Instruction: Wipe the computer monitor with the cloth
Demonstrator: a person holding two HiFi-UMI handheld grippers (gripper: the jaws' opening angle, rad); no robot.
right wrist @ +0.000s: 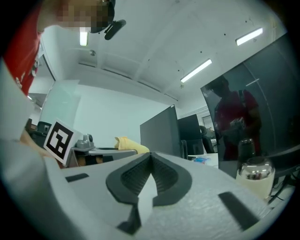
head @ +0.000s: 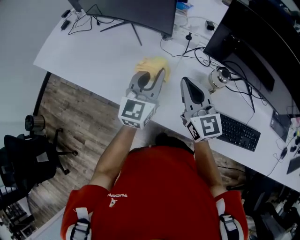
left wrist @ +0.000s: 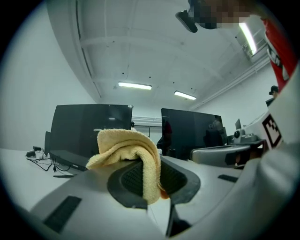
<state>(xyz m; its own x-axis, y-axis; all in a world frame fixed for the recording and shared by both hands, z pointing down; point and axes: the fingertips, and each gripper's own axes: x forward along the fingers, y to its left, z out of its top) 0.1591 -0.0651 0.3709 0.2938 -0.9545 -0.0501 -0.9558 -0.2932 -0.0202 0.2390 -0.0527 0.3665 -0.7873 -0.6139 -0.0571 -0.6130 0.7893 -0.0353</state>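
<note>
- The person's red shirt (head: 159,197) filled the bottom of the head view, with both forearms reaching up toward the middle of the frame.
- The left gripper (head: 153,78) sat just left of centre, its jaws pinched on the cloth (head: 152,64).
- The cloth was pale yellow terry. One fold hung down between the jaws, and the rest bunched up over the left jaw's tip.
- The right gripper (head: 184,82) was just beside it on the right, with its ribbed jaws pressed together and nothing between them.
- Both grippers were held over the white desk (head: 93,56), near its front edge.
- A black keyboard (head: 239,132) lay at the right, with a clear glass vessel (head: 219,77) above it among loose cables.
- A dark monitor (head: 136,11) stood at the top centre and a second monitor (head: 253,42) at the upper right.
- A wood-look floor (head: 70,122) and a black office chair (head: 23,164) showed at the lower left.
</note>
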